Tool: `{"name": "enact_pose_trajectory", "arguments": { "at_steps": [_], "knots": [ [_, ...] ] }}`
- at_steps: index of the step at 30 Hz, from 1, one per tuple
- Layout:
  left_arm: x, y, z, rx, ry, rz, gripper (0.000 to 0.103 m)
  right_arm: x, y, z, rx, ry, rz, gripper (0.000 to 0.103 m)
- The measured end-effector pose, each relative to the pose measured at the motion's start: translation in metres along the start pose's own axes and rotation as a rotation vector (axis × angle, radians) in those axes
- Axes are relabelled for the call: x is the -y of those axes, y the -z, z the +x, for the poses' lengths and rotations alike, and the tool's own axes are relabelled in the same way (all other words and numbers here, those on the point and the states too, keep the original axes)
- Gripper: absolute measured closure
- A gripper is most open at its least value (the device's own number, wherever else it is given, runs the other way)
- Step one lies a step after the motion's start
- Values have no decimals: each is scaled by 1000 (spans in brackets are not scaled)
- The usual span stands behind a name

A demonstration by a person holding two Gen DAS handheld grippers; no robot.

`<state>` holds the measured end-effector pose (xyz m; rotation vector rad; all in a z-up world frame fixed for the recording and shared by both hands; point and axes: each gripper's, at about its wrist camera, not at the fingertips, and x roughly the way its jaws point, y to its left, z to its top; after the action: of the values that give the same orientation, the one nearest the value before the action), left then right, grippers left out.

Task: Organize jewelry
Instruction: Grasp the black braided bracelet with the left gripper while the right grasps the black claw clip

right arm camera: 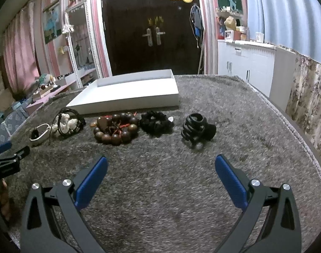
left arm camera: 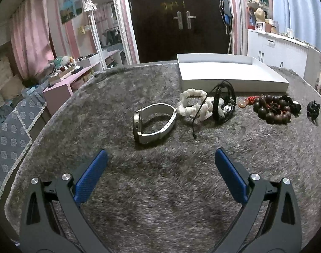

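A row of jewelry lies on a grey shaggy mat [left arm camera: 160, 189] in front of a shallow white tray [left arm camera: 230, 73]. From left: a white-strapped watch [left arm camera: 154, 122], a white scrunchie [left arm camera: 194, 105] tangled with black cord bracelets [left arm camera: 223, 105], a brown wooden bead bracelet [right arm camera: 116, 130], a black scrunchie [right arm camera: 156, 123] and a black claw clip [right arm camera: 197, 131]. My left gripper [left arm camera: 160, 158] is open, just short of the watch. My right gripper [right arm camera: 160, 164] is open, short of the clip and beads. Both hold nothing.
The tray [right arm camera: 126, 92] sits at the mat's far side. The left gripper's body [right arm camera: 6, 160] shows at the right wrist view's left edge. Beyond the table are a dark door [right arm camera: 152, 27], a white cabinet [right arm camera: 247, 65] and a pink shelf [left arm camera: 61, 84].
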<state>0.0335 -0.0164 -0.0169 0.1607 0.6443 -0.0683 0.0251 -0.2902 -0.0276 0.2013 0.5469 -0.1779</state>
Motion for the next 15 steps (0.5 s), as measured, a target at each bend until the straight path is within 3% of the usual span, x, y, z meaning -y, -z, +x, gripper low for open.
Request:
{"name": "enact_pose_trajectory", "arguments": {
  "at_steps": [7, 12, 15],
  "knots": [
    [6, -31, -10, 0, 56, -27, 3, 6, -24, 2, 2, -35, -2, 2],
    [23, -59, -12, 58, 72, -6, 3, 14, -48, 19, -27, -39, -33, 2],
    [35, -66, -1, 45, 154, -12, 3, 21, -52, 36, -59, 0, -58, 2]
  ]
}}
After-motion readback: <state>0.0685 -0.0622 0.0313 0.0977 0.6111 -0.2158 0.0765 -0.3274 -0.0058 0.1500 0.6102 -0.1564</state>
